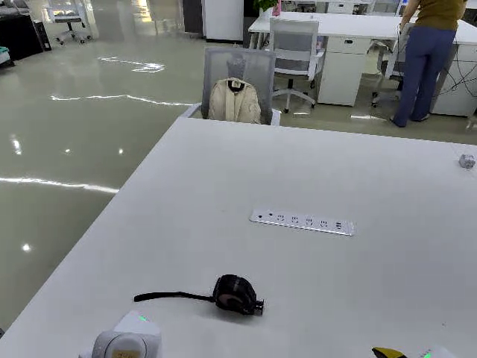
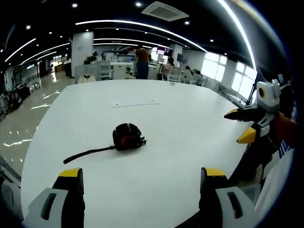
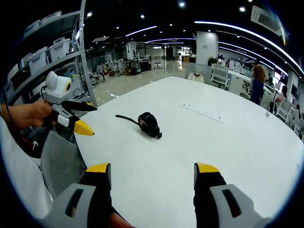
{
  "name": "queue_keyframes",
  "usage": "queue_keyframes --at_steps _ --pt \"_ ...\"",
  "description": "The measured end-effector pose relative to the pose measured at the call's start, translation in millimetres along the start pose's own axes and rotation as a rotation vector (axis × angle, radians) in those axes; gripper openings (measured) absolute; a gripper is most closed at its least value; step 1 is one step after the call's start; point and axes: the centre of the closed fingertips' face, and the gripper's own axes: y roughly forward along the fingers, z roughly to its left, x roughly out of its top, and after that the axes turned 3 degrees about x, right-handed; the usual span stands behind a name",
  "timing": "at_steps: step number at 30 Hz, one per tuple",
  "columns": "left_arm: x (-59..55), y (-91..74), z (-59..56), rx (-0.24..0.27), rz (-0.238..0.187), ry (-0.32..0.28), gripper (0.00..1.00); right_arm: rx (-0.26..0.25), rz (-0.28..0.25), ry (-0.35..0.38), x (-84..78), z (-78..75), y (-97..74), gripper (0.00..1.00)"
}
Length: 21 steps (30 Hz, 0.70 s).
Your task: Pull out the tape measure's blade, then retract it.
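Tape measure (image 1: 237, 294) on near side of power strip (image 1: 302, 222): likely rigid, dense. Clamp case flanks, pinch blade hook (image 1: 258, 305). Left gripper (image 2: 142, 173), right gripper (image 3: 152, 167): jaws spread wide, empty.

Tape measure (image 2: 127, 137) on white table (image 2: 190, 114), left gripper (image 2: 141, 174) with fingers (image 2: 70, 175) spread wide, right gripper (image 2: 239, 126) at right

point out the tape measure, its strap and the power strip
tape measure (image 1: 235, 294): head view, middle of its black case
strap (image 1: 171, 296): head view, midway along its length
power strip (image 1: 302, 221): head view, centre of its white top face
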Motion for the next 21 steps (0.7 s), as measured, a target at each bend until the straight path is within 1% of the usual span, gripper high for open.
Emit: queue_keyframes --at_steps 4,10,11,15,21 --pt "1.2 -4.1 0.1 0.006 -0.001 0.006 1.0 -0.005 0.003 0.0 -0.6 1.4 -5.3 0.72" --pt "8.2 -10.4 2.4 0.026 -0.019 0.03 1.0 -0.013 -0.003 0.003 0.6 1.6 -12.0 0.72" --pt "10.8 -11.4 2.1 0.028 -0.029 0.032 1.0 -0.014 -0.002 0.002 0.9 1.7 -13.1 0.72" --pt "15.3 -12.3 -0.8 0.019 -0.033 0.037 1.0 -0.015 -0.005 0.003 2.1 1.5 -15.5 0.72" --pt "17.1 -11.4 -1.8 0.011 -0.032 0.032 1.0 -0.018 -0.006 0.008 2.0 1.2 -15.4 0.72"
